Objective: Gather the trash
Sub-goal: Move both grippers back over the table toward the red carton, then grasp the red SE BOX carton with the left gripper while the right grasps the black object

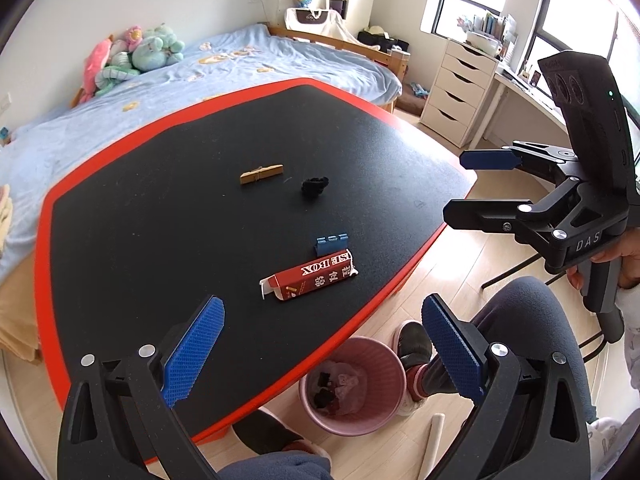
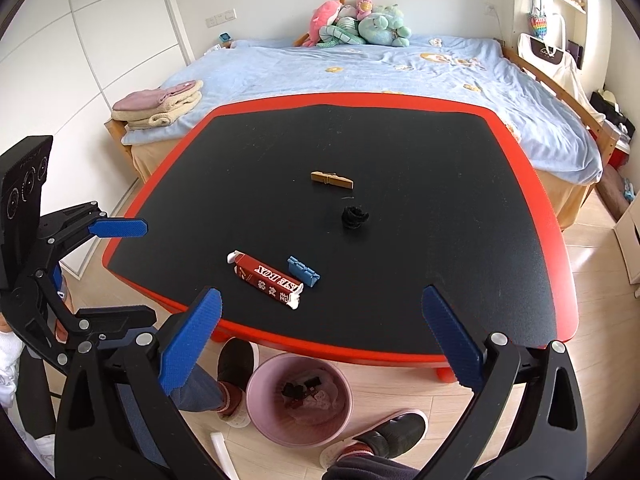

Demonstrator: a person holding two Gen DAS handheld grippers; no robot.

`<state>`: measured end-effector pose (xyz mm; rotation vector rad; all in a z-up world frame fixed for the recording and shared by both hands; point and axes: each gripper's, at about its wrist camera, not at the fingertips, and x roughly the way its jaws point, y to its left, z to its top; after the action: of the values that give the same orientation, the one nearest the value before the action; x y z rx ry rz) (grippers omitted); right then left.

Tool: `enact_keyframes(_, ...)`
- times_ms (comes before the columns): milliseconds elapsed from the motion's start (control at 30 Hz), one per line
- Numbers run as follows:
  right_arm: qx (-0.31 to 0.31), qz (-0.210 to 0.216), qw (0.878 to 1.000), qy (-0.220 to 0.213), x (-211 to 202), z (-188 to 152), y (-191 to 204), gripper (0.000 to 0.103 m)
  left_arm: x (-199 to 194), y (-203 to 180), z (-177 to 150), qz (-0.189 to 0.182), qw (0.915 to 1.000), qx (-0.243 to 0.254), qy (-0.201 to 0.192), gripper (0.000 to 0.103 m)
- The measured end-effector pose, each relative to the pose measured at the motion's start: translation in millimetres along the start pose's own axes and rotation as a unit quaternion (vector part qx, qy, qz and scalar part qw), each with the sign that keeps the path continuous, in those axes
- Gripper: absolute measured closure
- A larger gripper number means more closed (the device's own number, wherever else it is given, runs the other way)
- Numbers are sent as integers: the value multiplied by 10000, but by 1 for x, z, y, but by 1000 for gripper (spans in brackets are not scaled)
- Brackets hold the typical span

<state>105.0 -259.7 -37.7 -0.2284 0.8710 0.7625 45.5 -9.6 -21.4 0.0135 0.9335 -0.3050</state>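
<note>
Jaws wide on both grippers, red box (image 2: 267, 279) ahead btwn.

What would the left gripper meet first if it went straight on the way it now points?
Probably the flattened red cardboard box on the black table top with the red rim. The open left gripper points down at the table's near edge, with the box just ahead between its fingers. Depth is uncertain.

Black hand-held gripper (image 1: 322, 344) with textured blue pads (image 1: 196, 350), silver screws.
</note>
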Motion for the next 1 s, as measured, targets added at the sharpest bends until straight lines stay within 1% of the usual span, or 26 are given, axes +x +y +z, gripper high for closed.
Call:
enact_keyframes(100,0,4,10000,72,14,11,-5,4,10,4,7,-57,9999,119,91,8)
enact_keyframes(433,6,-46,9991,417,72,32,-16,4,52,15,20,-482,9962,590,412,8)
enact_keyframes(600,65,-75,9984,558,99,37,-23,4,74,20,20,-579,9939,734,584,8)
enact_keyframes(700,94,-79,9980,618,112,41,-27,4,84,20,19,-634,9924,843,641,8)
enact_keyframes(833,97,-74,9976,676,127,44,-31,4,93,22,17,-685,9917,855,679,8)
enact_keyframes(867,94,-68,9976,685,130,45,-31,4,94,22,17,-714,9914,853,685,12)
enact_keyframes(900,87,-62,9976,689,133,46,-31,6,96,22,18,-733,9910,865,708,19)
enact_keyframes(1000,61,-85,9975,706,141,48,-31,17,100,20,14,-746,9897,920,808,32)
